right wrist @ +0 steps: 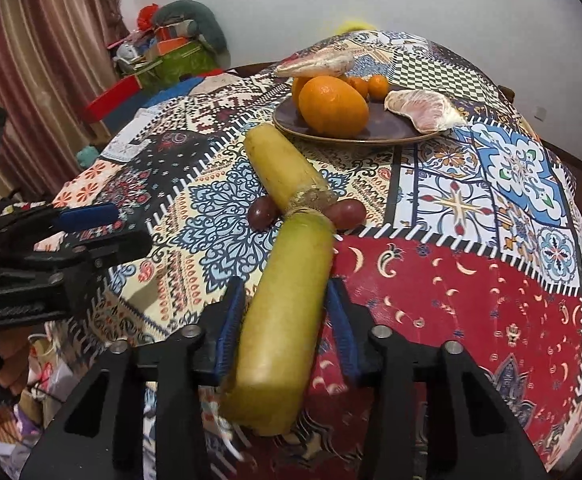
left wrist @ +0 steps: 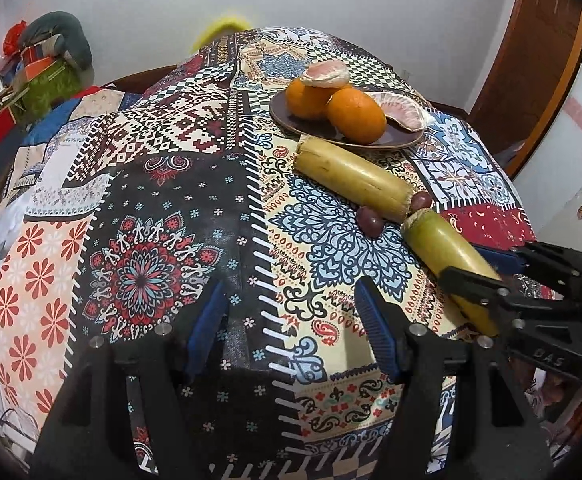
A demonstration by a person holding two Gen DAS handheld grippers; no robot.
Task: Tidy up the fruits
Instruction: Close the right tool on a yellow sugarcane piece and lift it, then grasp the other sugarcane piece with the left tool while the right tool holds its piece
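Observation:
My right gripper (right wrist: 285, 320) is shut on a yellow-green cane stalk (right wrist: 287, 312) and holds it lengthwise between its blue pads; the gripper also shows in the left wrist view (left wrist: 487, 268), gripping the same stalk (left wrist: 439, 248). A second stalk (left wrist: 351, 176) lies on the patterned cloth, end to end with the held one (right wrist: 283, 168). Dark red grapes (left wrist: 371, 220) (right wrist: 263, 212) lie on both sides of the joint. A brown plate (left wrist: 291, 118) (right wrist: 383, 128) holds oranges (left wrist: 355, 114) (right wrist: 333, 106) and pomelo segments (right wrist: 423, 110). My left gripper (left wrist: 291, 320) is open and empty over the cloth.
The table is covered by a patchwork cloth (left wrist: 151, 240). A pile of boxes and soft things (left wrist: 43, 64) stands at the back left by the wall. A wooden door frame (left wrist: 531, 60) is at the right. The table's edges drop off left and right.

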